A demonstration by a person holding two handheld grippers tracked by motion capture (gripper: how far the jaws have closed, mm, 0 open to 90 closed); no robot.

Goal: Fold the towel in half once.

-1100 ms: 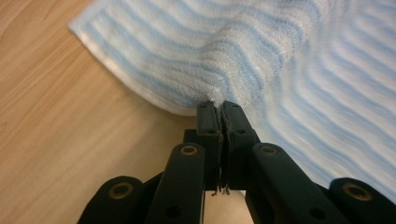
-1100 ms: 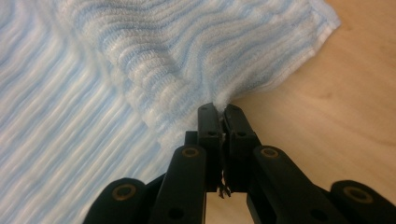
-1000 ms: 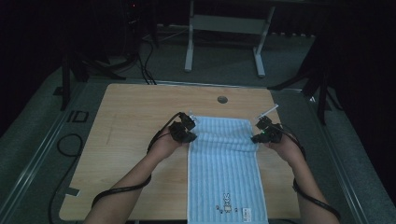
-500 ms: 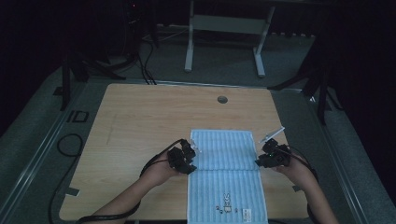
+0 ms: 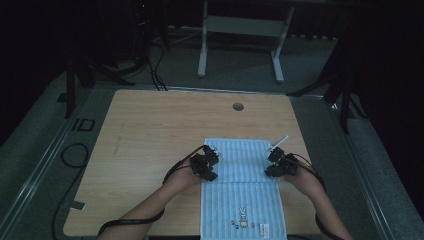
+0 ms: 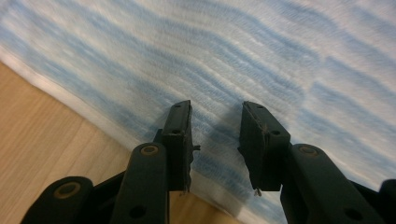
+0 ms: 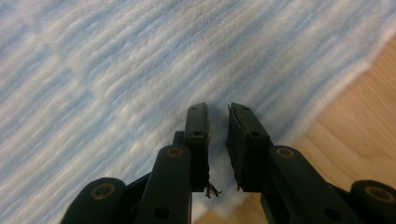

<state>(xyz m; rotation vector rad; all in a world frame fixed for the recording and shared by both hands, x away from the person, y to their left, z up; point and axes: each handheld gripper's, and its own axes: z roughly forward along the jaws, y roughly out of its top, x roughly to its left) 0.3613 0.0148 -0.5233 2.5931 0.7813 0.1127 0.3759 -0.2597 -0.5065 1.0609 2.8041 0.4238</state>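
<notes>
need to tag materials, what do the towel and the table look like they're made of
The towel looks like soft woven cotton, matte: the gripper views show fuzzy ribbed rows in pale blue and white stripes, with a white hem. The table looks like light wood or wood-look laminate, smooth with faint grain lines; which of the two can't be told.

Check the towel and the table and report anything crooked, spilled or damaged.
Nothing stands out. The blue striped towel lies flat and square on the wooden table, its far part folded back toward the person, edges lined up. The near end hangs past the table edge. No spill or tear shows.
</notes>
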